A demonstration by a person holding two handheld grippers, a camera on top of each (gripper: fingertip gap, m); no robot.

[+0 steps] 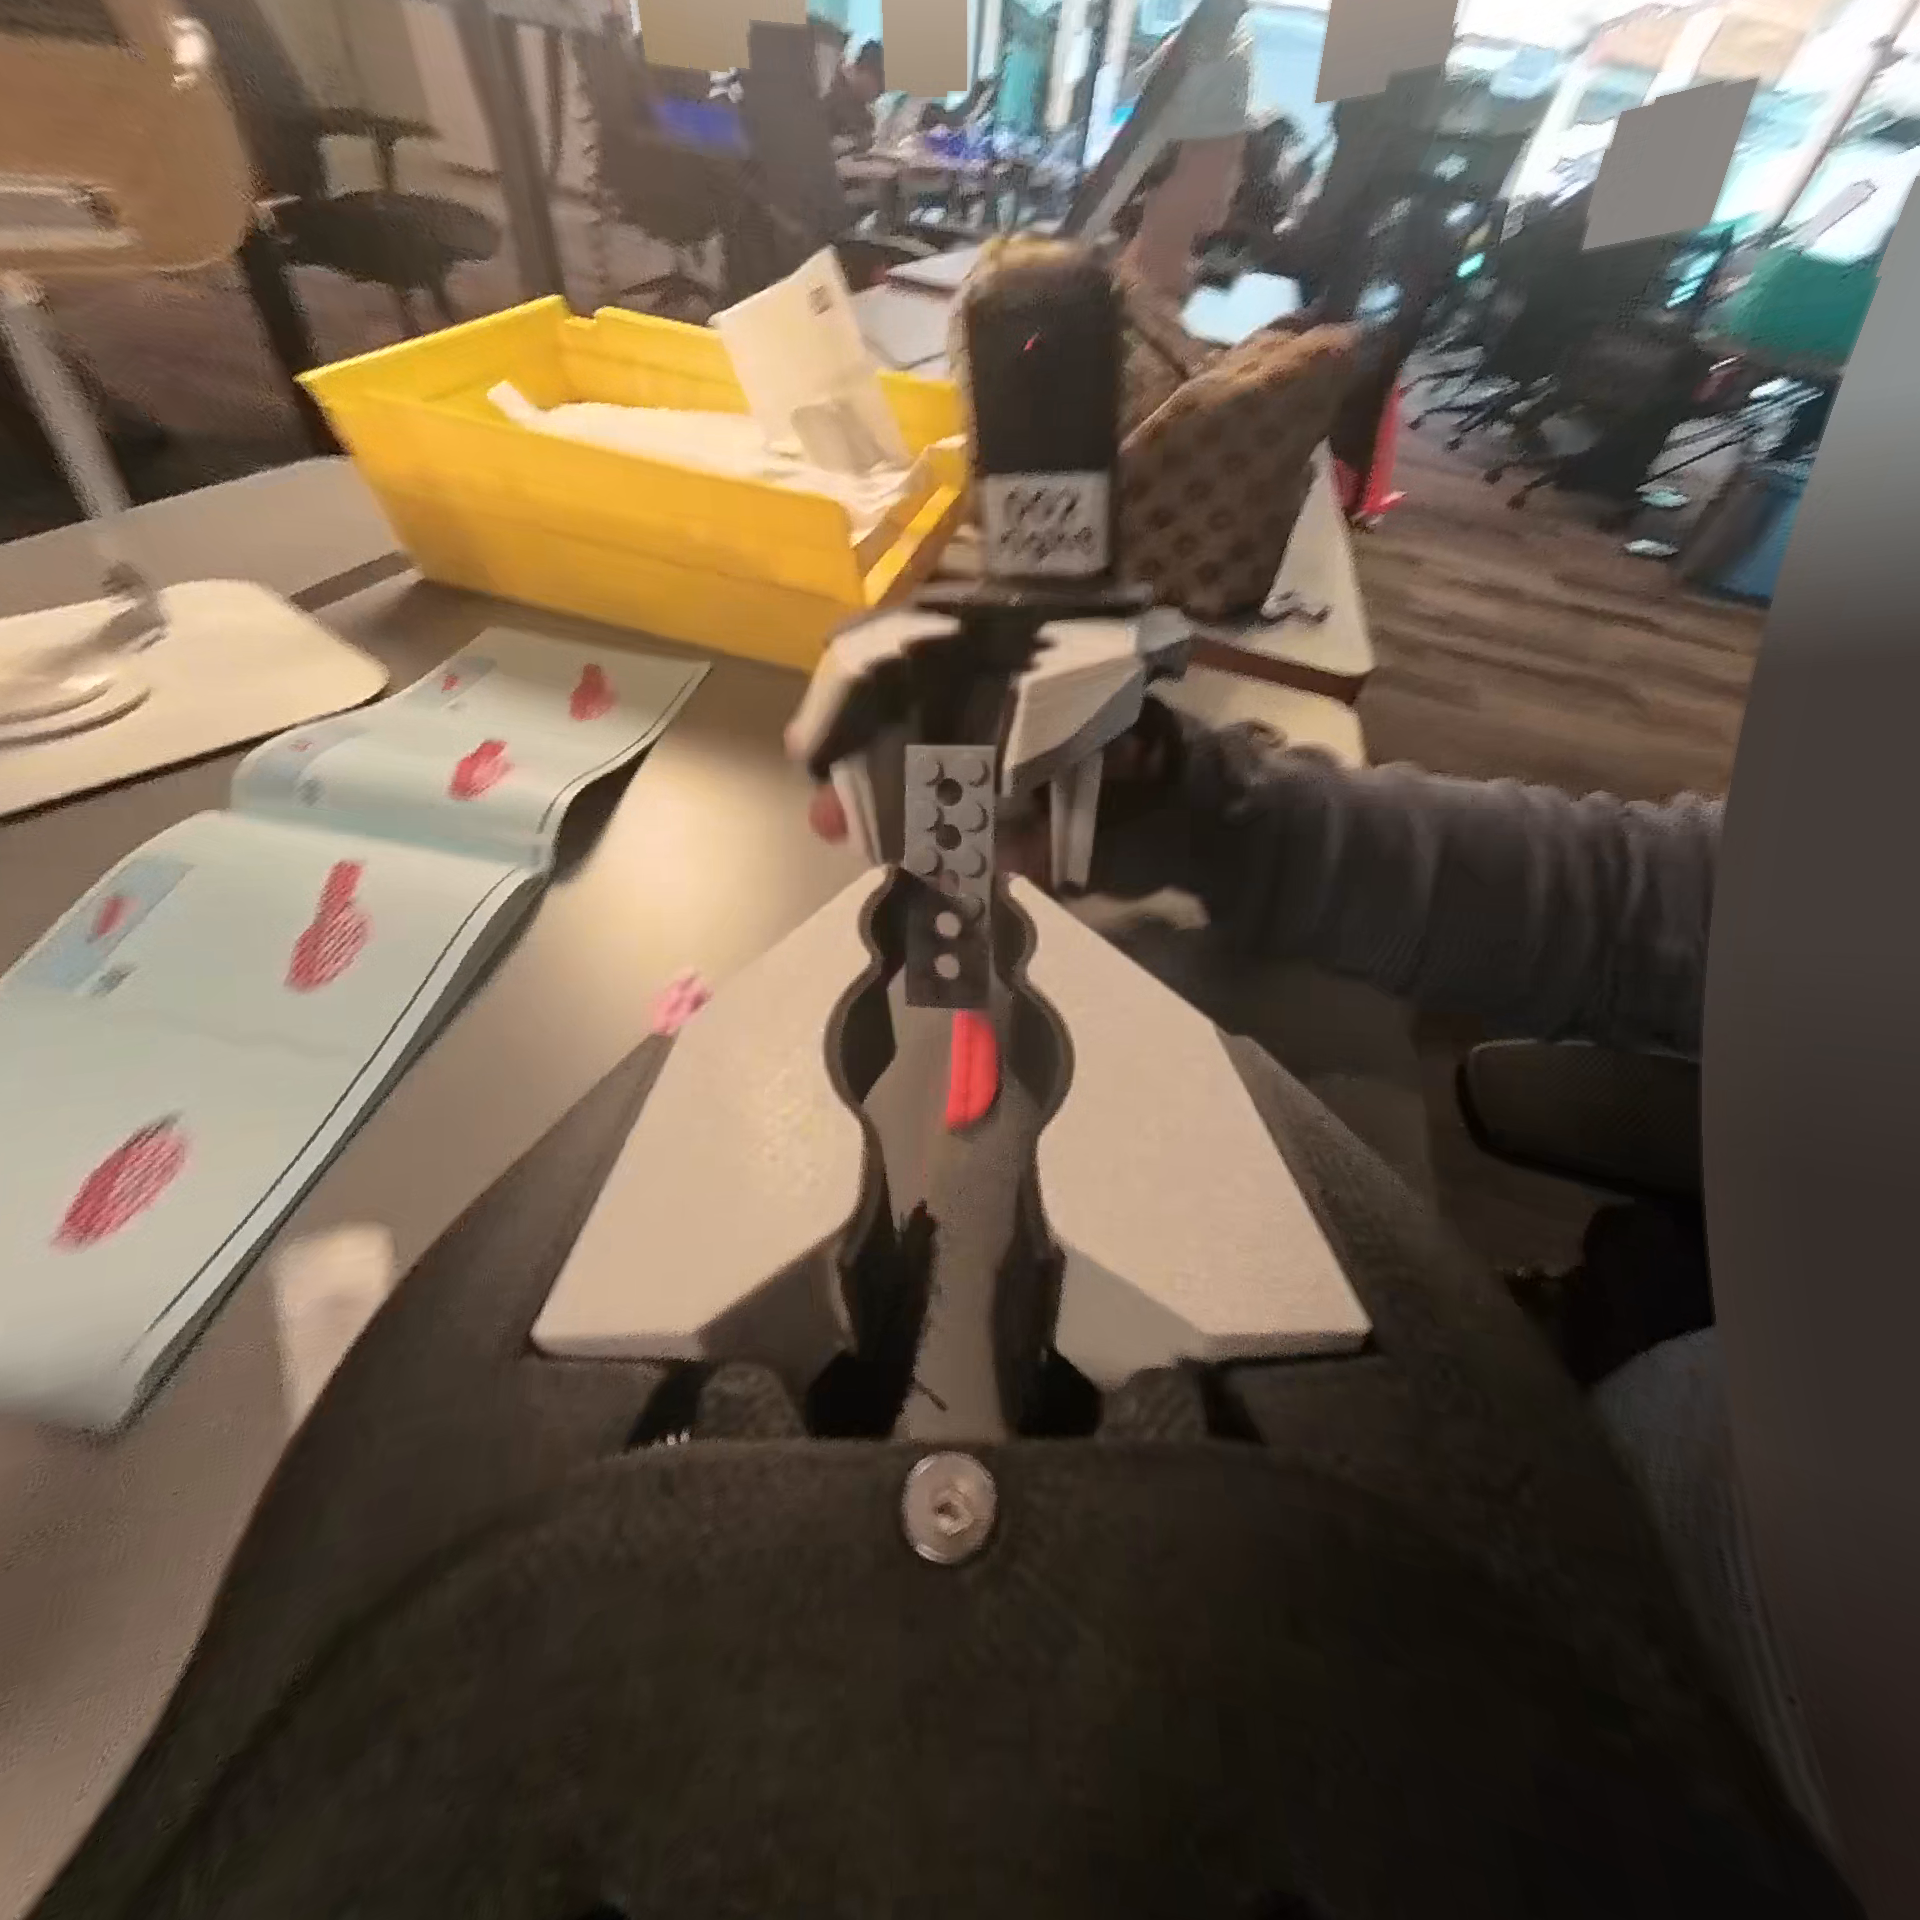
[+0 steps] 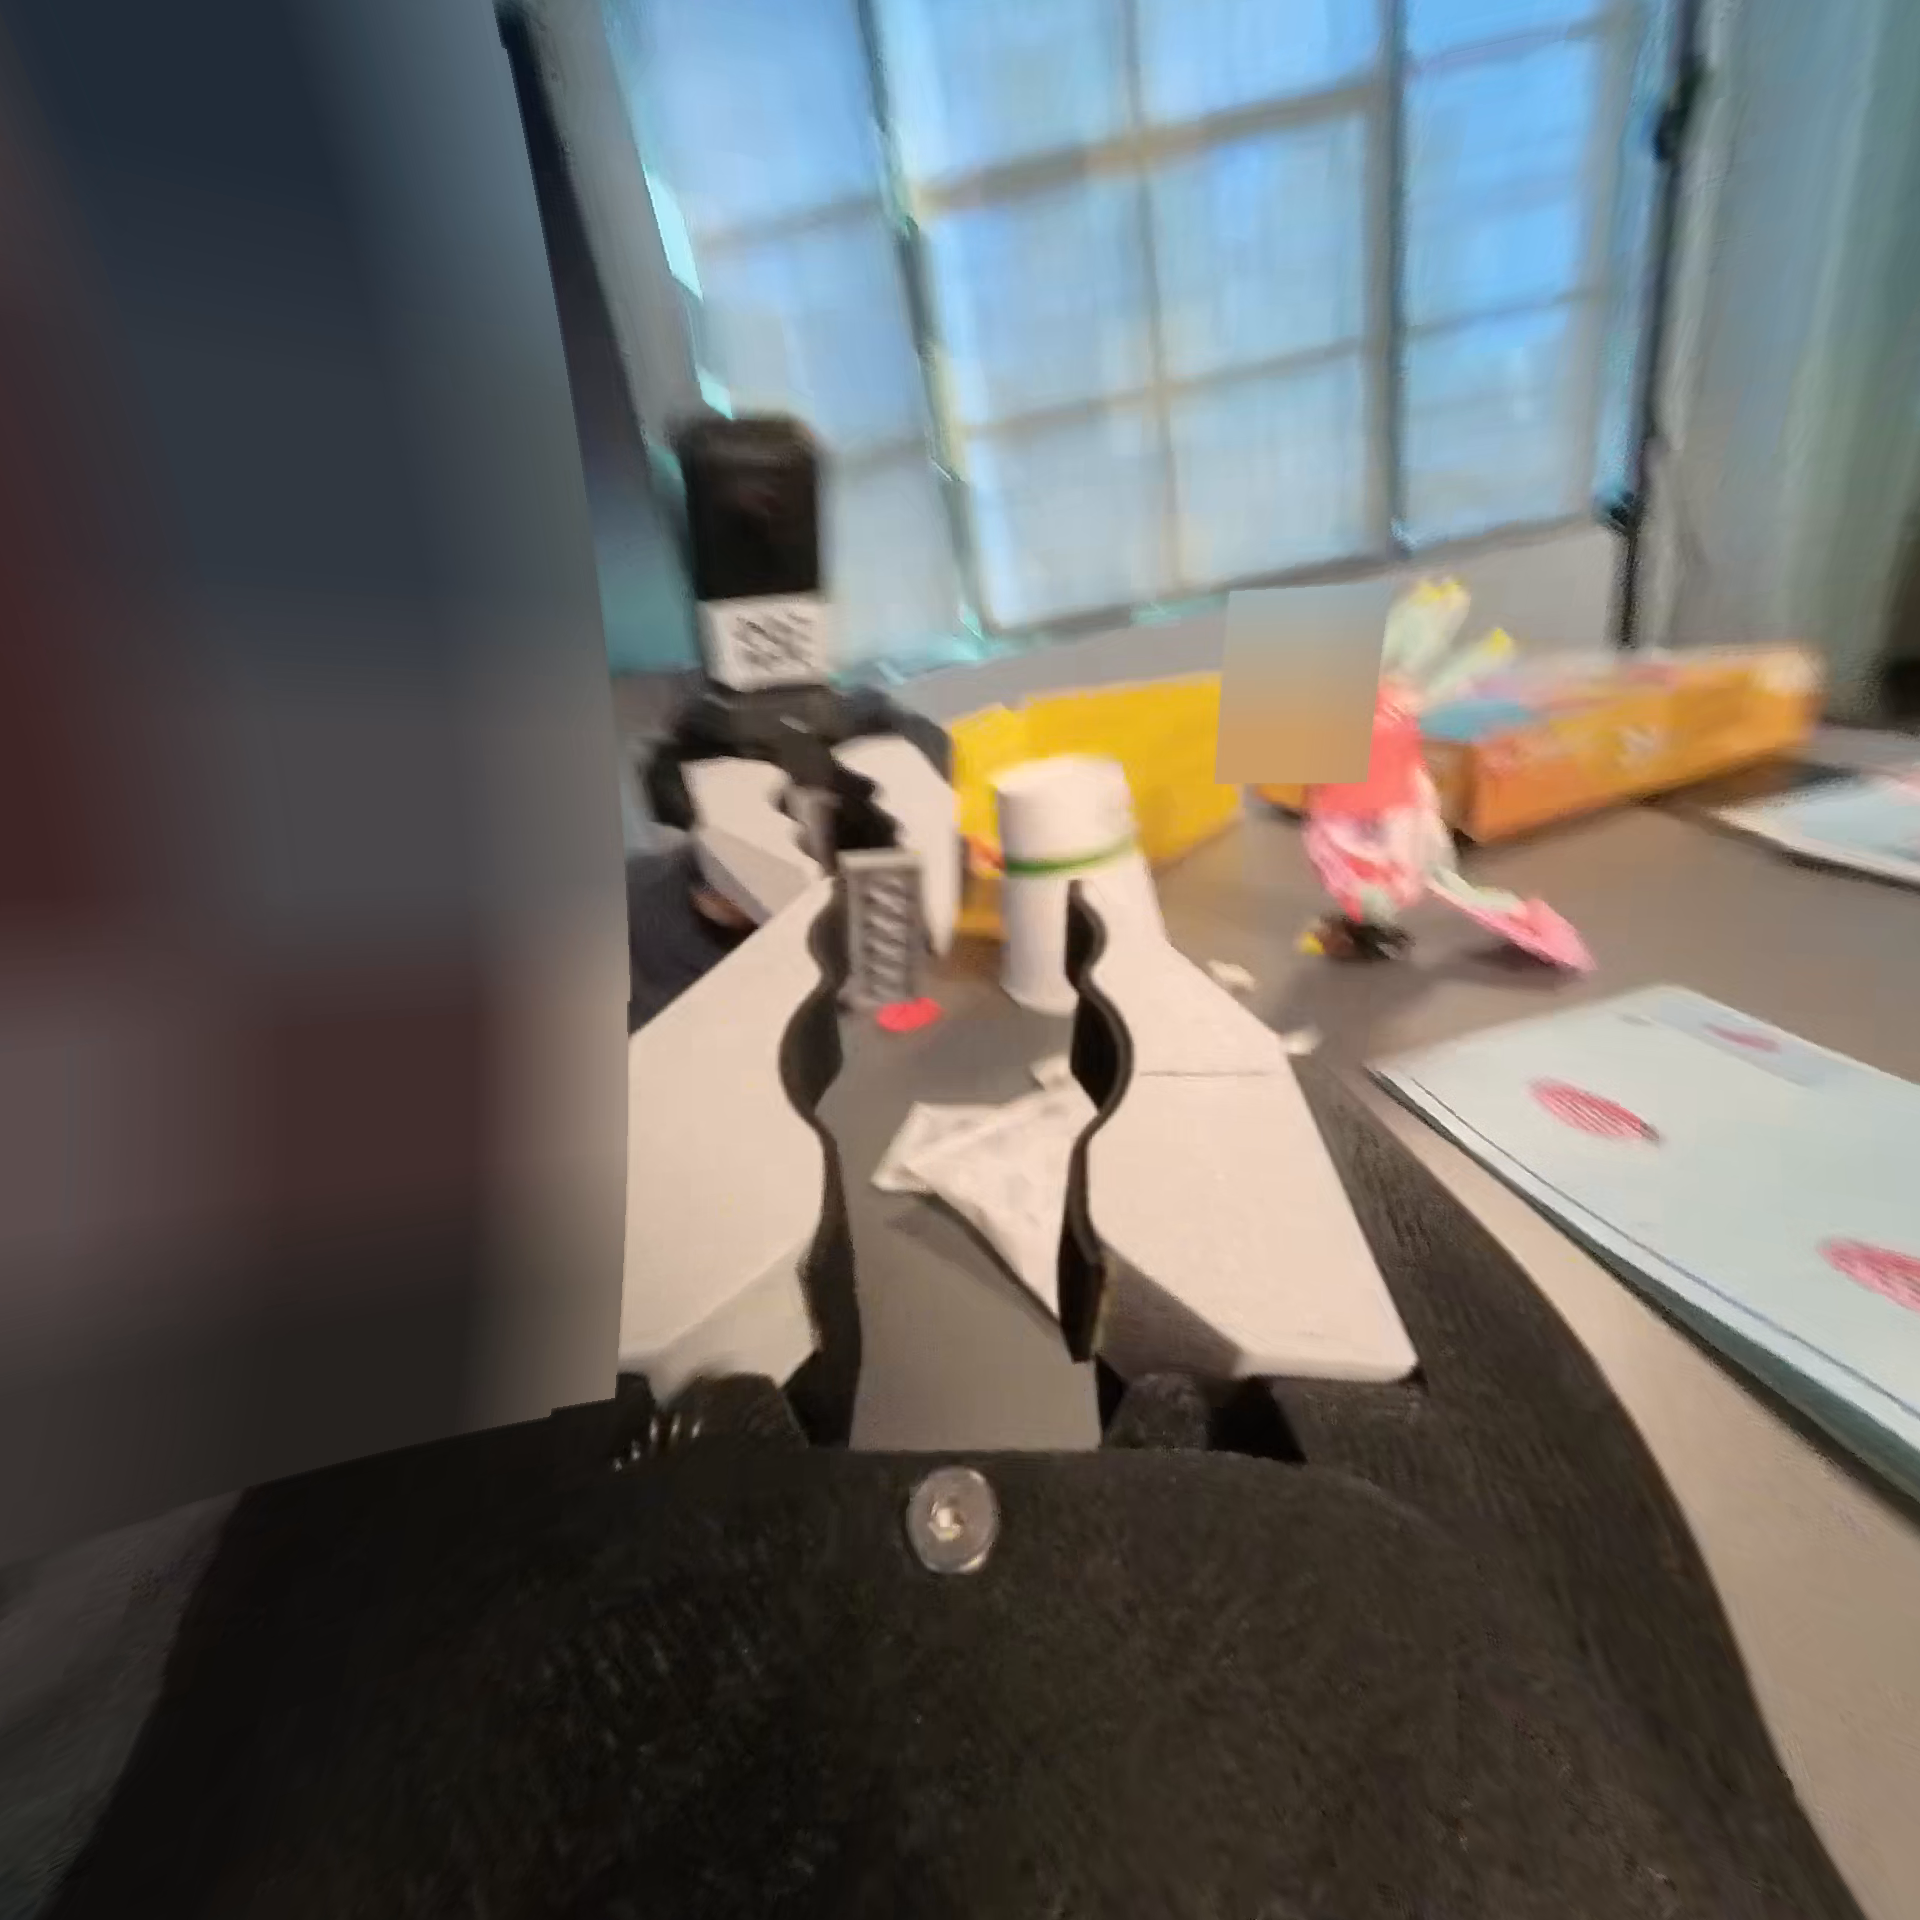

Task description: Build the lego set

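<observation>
Left tongs, centre frame: clamped on a flat grey studded plate, perforated, upright. Right tongs: apart, bare, above a smooth grey table. Upper left: glossy yellow plastic bin.

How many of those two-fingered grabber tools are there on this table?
2. The left gripper pinches a grey studded plate. The right gripper faces it from close by, fingers spread open. No others show, though blur could hide some.
</observation>
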